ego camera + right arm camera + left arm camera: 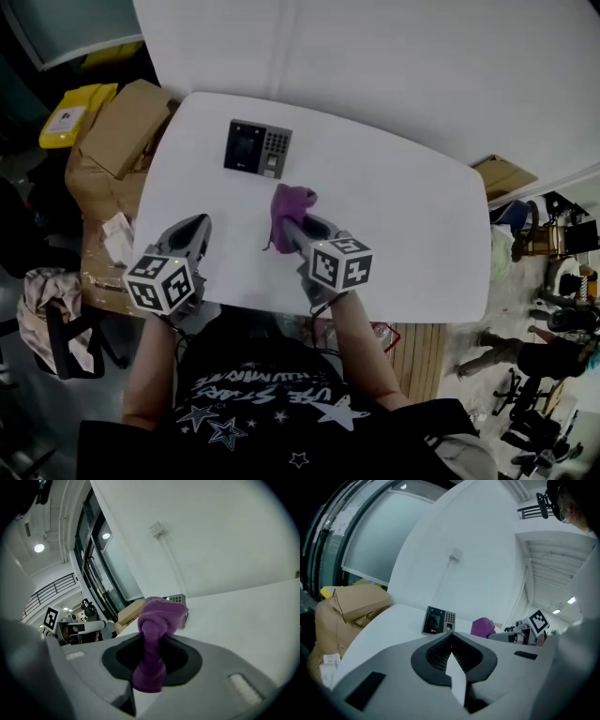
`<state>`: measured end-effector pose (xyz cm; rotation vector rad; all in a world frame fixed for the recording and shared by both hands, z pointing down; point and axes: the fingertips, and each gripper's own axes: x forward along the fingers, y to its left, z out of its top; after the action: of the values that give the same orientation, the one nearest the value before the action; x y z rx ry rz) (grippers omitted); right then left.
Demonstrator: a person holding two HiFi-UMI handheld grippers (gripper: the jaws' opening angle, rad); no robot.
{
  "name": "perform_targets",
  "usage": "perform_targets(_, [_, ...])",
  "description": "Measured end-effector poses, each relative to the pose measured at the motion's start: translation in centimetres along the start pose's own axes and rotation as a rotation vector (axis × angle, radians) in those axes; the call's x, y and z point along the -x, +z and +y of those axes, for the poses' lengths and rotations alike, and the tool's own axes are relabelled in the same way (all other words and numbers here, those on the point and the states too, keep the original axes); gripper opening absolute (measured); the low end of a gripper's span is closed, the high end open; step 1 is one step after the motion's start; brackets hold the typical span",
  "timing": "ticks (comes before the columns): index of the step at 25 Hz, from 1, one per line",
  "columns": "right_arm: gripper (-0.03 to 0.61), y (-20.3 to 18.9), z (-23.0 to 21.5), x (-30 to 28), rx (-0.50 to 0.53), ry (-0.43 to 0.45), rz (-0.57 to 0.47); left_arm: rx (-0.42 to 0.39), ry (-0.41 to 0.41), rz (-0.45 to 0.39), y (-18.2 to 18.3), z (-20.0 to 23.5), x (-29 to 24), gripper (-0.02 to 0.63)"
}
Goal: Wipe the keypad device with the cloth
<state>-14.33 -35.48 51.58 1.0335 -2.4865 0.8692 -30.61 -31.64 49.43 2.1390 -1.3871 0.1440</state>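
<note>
— Where were the grippers?
— Low in the frame, above the white table's [403,225] near edge. The left gripper's [198,225] jaws were pressed together on nothing. The right gripper's [287,226] were clamped on the purple cloth [289,208], which ran lengthwise along them, bunched end up-frame.
— And the keypad device [257,148]?
— Beyond the cloth, upper centre, lying flat, long axis left to right, keys at its right end.
</note>
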Motion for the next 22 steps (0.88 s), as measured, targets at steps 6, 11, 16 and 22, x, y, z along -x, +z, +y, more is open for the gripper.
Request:
perform_targets(6, [0.100, 2.3, 0.7, -3.3, -0.011, -0.038, -0.006, -0.002, -0.040, 0.012, 2.6, 3.6, -1.3, 0.006])
perform_targets(11, [0.100, 4.4, 1.2, -5.7, 0.005, -0.066, -0.011, -0.004, -0.081, 0.009, 4.6, 5.6, -2.8, 0.006])
perform_targets(16, [0.100, 6.4, 1.6, -9.0, 0.022, -0.072, -0.002, 0.000, -0.100, 0.013, 6.4, 8.1, -4.1, 0.006])
perform_targets(22, [0.100, 7.4, 1.7, -12.1, 0.033, -0.081, 0.018, 0.008, -0.123, 0.036, 6.9, 10.0, -5.6, 0.006])
